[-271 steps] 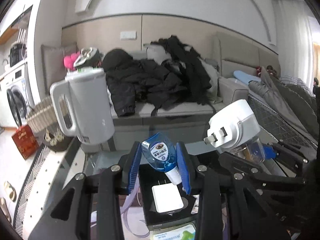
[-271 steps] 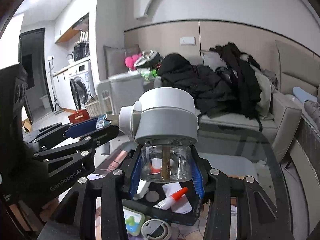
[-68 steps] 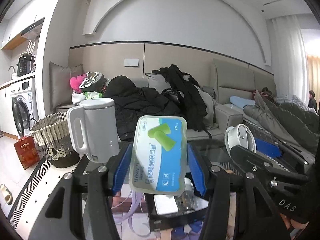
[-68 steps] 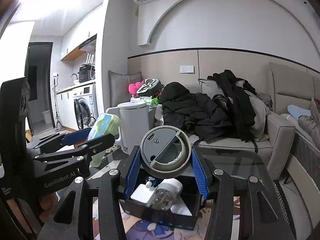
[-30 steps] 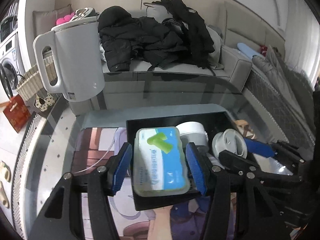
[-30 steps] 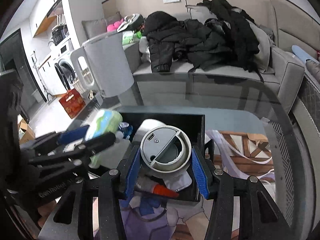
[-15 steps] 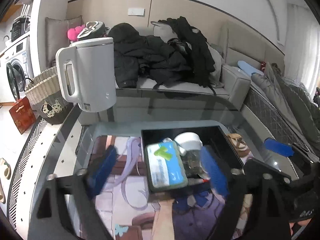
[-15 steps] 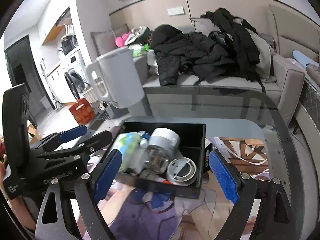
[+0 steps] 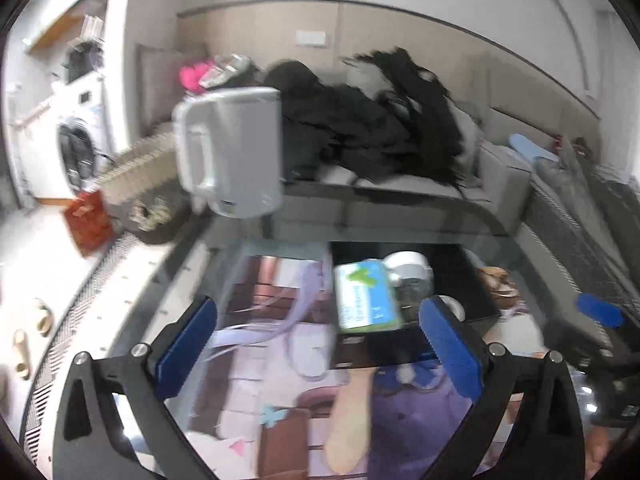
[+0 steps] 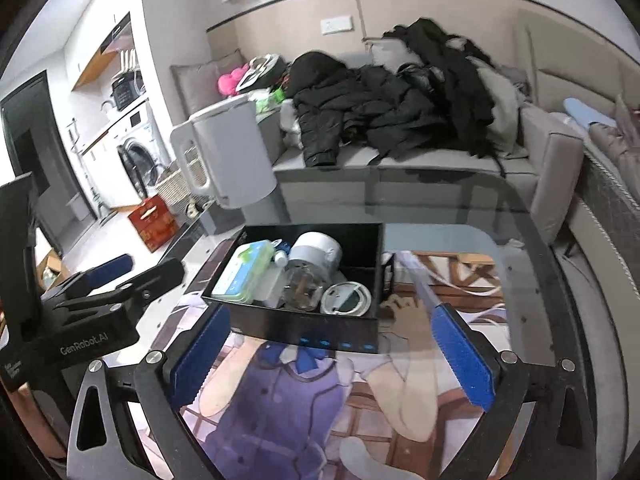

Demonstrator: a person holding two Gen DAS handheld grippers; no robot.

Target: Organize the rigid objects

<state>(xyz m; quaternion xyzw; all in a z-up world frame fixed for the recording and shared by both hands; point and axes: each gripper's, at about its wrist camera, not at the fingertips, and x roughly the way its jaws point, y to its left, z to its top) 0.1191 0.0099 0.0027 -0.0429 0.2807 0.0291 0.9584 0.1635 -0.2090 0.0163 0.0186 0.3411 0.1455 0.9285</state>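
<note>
Ahead of the left hand-held gripper (image 9: 318, 338), in its own wrist view, the black box (image 9: 472, 280) sits on the glass worktop (image 9: 400, 224), off toward the right finger. Jaws spread wide, nothing between them. The green-and-blue earplug case (image 9: 366, 294) lies flat in the box's left part, with the white-capped glass diffuser (image 9: 410, 276) just beside it on the right. This frame is motion-blurred, so small contents are unreadable. The right hand-held gripper shows only as a blue pad at the far right edge.

From the right wrist view, the right hand-held gripper (image 10: 330, 350) is also fully open and empty, with the box (image 10: 304, 330) just ahead between the fingers. This view is sharp and shows what the left one can't: the round grey-and-white lid (image 10: 346, 299) lying flat in the near right corner, a small blue bottle (image 10: 282, 249) wedged behind the case (image 10: 248, 270), and the diffuser (image 10: 310, 268) on its side leaning on its neighbours. The left hand-held gripper (image 10: 120, 276) is seen side-on, off to the left and clear of the box. White kettle (image 10: 228, 156) stands beyond the box.

My read: items look deposited, so the step is retreat. Back both tools straight off with jaws wide, and don't clip the box rim. The diffuser may roll if nudged. Use the right view to check for leftovers.
</note>
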